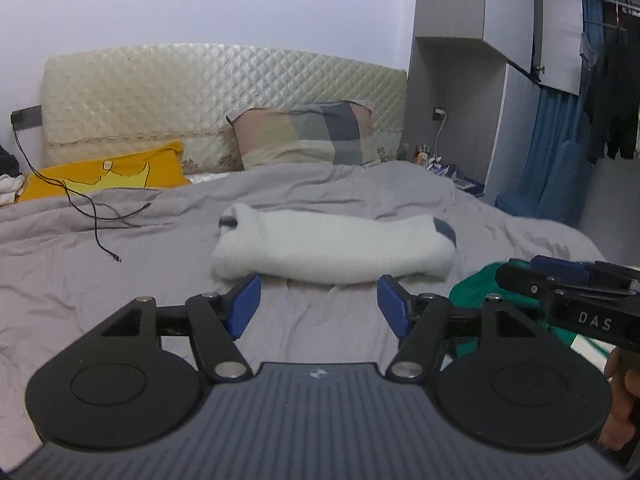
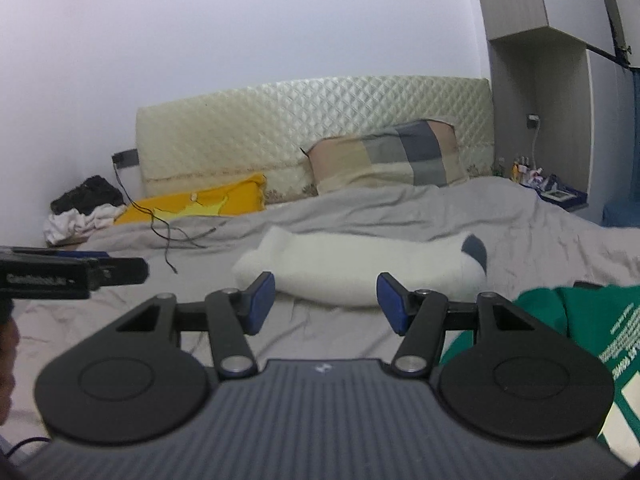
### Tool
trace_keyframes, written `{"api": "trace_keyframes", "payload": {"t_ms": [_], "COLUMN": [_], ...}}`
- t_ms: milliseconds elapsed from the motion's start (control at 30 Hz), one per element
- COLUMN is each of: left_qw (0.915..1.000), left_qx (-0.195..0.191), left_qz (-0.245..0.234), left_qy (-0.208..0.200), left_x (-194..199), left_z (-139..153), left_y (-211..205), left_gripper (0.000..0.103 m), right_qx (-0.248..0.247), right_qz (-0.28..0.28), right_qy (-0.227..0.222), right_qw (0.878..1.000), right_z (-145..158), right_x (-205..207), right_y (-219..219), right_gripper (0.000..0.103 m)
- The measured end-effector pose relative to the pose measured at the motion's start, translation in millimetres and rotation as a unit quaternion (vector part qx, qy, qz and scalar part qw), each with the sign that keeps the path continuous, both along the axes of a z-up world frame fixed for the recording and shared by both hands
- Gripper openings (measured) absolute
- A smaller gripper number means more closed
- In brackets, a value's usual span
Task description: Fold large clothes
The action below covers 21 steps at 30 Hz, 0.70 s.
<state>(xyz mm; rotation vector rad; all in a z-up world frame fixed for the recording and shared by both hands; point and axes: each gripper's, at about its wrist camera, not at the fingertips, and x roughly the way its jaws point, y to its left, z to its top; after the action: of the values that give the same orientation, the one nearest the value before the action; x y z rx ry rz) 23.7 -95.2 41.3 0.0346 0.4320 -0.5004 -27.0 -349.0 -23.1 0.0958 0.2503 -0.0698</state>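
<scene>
While both pairs of tongs hang above the near part of the bed, neither holds anything: the left tongs (image 1: 318,306) stand released with only bare sheet between their blue pads, and the right tongs (image 2: 326,304) are likewise parted and empty.

A thick white fleece garment with grey trim (image 1: 334,246) lies folded into a compact oblong in the middle of the wrinkled grey bedsheet (image 1: 100,280), just beyond both sets of tips. Judging by its tidy shape and its place clear of other things, it looks like a finished piece set out of the way.

A crumpled green garment with white print (image 2: 580,332) lies near the bed's near right edge, beside the right tongs and partly under them in the right wrist view. It is unfolded, so it is probably the next piece to handle, and the open jaws suit a fresh grasp.

At the head of the bed a checked pillow in beige and grey (image 1: 308,136) leans against the quilted cream headboard (image 1: 200,80), with a yellow cushion (image 1: 120,176) to its left and a black cable (image 1: 92,208) trailing across the sheet.

No basket or box for clothes shows; the small clutter on the bedside shelf is too blurred to name.
</scene>
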Motion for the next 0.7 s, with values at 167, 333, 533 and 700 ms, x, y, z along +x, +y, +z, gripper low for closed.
{"api": "trace_keyframes", "payload": {"t_ms": [167,333,533,700], "left_qw": [0.9999,0.9996,0.9995,0.9993], "left_qx": [0.000,0.005,0.006,0.005], "left_qz": [0.001,0.007,0.017,0.021], "left_qy": [0.013,0.025,0.024,0.030], "left_x": [3,7,7,9], "left_z": [-20,-30,-30,-31], "left_y": [1,-2,-4,-6], "left_gripper": [0.070,0.070,0.071,0.072], "right_qx": [0.002,0.006,0.014,0.012], "right_qz": [-0.006,-0.012,-0.018,-0.022], "right_qy": [0.014,0.008,0.013,0.020], "right_qw": [1.000,1.000,1.000,0.999], "right_z": [-28,-32,-36,-38], "right_x": [3,2,3,7], "right_y": [-5,-8,-14,-14], "right_gripper": [0.059,0.059,0.059,0.059]}}
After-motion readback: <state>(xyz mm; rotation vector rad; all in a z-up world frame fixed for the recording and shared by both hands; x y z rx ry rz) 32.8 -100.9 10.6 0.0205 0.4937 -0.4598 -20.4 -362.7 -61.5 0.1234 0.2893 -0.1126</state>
